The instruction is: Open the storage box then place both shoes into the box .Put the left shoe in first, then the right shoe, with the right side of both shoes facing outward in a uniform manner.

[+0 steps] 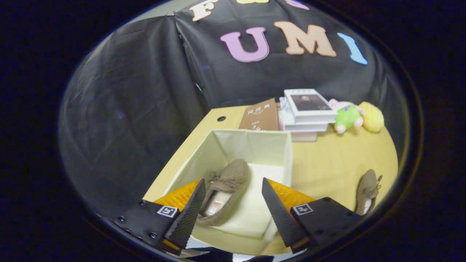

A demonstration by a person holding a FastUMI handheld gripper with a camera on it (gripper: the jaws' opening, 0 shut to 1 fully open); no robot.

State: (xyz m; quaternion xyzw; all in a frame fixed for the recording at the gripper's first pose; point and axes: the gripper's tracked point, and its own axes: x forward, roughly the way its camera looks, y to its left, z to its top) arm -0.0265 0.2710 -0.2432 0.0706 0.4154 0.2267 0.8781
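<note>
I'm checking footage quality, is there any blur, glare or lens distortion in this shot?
Gripper view: strong fisheye bending of the wooden table edge; even lighting, no glare; brown suede shoe inside the cream fabric storage box looks sharp; open gripper fingers slightly soft.

- A staged booth, made to look like a home: black cloth wall (145,91) behind a wooden table (335,160).
- Books (309,109) and plush toys (358,116) along the table's far edge.

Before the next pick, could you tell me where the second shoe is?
It lies on the table, right of the box, beyond the open fingers.
</note>
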